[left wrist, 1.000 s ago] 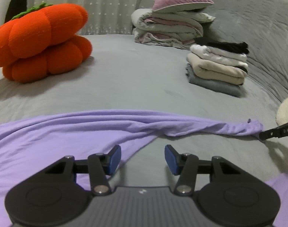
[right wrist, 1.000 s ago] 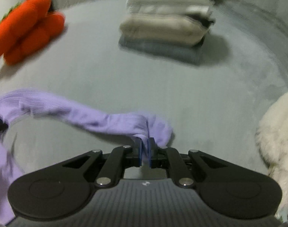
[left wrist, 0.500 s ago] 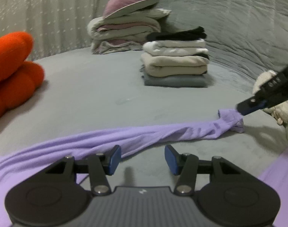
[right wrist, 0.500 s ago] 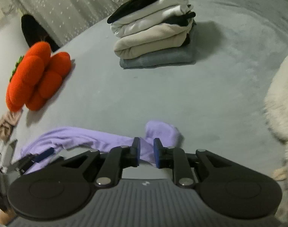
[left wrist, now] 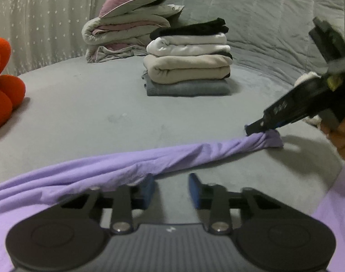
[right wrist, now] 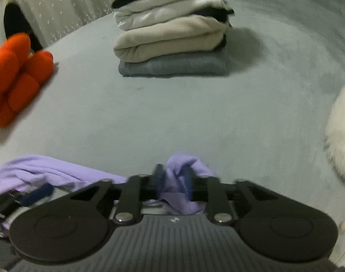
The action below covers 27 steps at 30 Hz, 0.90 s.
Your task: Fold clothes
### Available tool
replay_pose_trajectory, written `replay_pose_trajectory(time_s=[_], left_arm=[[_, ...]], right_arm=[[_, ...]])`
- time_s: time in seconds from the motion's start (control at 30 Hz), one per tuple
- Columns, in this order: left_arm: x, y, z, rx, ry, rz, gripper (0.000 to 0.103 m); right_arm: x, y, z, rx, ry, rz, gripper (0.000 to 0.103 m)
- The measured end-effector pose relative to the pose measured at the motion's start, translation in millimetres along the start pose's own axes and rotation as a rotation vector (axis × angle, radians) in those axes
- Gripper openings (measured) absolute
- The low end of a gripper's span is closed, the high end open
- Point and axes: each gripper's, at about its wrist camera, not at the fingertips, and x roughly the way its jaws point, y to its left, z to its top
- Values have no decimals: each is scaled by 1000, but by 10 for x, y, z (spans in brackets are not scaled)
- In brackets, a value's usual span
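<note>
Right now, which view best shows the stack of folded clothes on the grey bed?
The left wrist view: the stack of folded clothes is sharp and whole, from black top layer to grey bottom. The right wrist view shows it closer but blurred, its top cropped.

The left gripper [left wrist: 171, 189], a black two-finger tool with blue pads, fills the lower part of the left wrist view. Its fingers [left wrist: 195, 190] stand apart with a clear gap, and they have just been closing; nothing sits between the pads, though lilac cloth drapes over the left one. The right gripper [right wrist: 173, 182], of the same black build, fills the bottom of the right wrist view. Its jaws have just been closing, and its fingers [right wrist: 160, 178] pinch a bunched fold of that cloth. At the right edge of the left wrist view it slants down to the left, held by a bare hand [left wrist: 341, 139] wrapped round its handle.
</note>
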Motion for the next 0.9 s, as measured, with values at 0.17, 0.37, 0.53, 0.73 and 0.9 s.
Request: replay_pose_trajectory(time_s=[0.17,0.37,0.53,0.73,0.9], left_arm=[[6,72,50,-71,-11,-12,0],[-152,206,192,-141,-86,17,0],[-287,343,281,-200,-120,-17,0],[-292,282,215,-134,-71,-60,0],[-249,227,129,-90,-12,-45,2]], right_arm=[[7,69,80,-19,-77,-45,5],[-201,8,282,53,-243,18,4],[-361,-110,363,72,-319,44,4],[-391,-306,322,101,-275,41,4],[-500,-495,170,79,-248,21,4]])
